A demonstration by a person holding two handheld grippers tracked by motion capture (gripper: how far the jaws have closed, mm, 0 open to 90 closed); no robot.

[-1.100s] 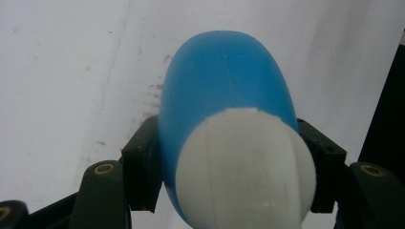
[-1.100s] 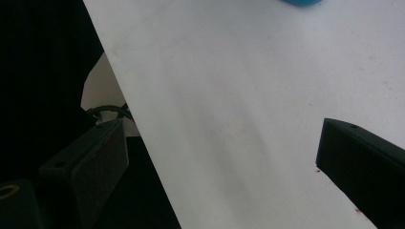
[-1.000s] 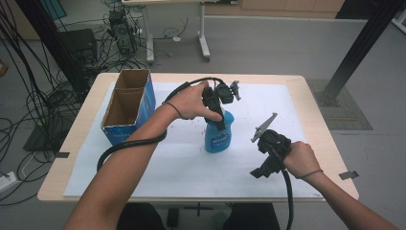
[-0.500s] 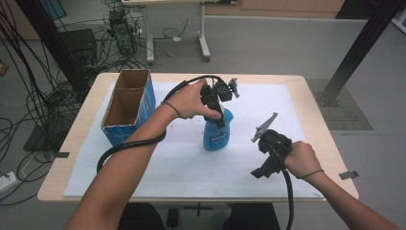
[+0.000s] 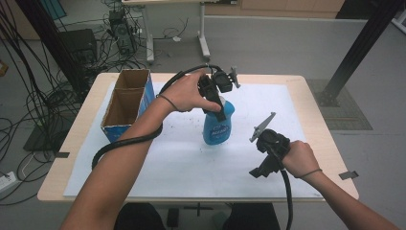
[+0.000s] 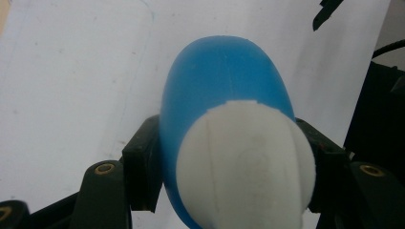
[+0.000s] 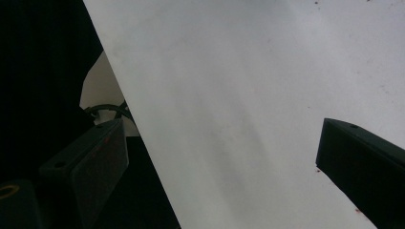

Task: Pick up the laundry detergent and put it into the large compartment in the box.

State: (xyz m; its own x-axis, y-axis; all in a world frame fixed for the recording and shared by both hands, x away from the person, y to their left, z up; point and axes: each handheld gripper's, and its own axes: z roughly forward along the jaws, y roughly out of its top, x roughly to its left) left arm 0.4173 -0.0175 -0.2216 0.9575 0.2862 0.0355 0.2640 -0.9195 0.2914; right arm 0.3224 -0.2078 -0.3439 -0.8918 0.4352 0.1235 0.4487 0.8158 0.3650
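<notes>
Item 1, nearest: right gripper (image 5: 261, 158), held low over the near right part of the white sheet (image 5: 191, 163). Its jaws stand spread with nothing between them, as the right gripper view confirms against bare sheet; it seems parked, leaving the work to the other hand.

Item 2, mid-table: blue bottle (image 5: 218, 125) with white cap (image 6: 246, 164), upright at the sheet's centre. The left gripper (image 5: 216, 106) comes down from above, jaws pinching the bottle just below the cap, a narrow place that likely gives a sure hold for lifting. The left gripper view shows the pads pressed on both flanks, which the high view hides behind the hand.

Item 3, farther left: open cardboard box (image 5: 125, 103), two compartments, well apart from the bottle; probably its destination. The high view alone gives this layout.
</notes>
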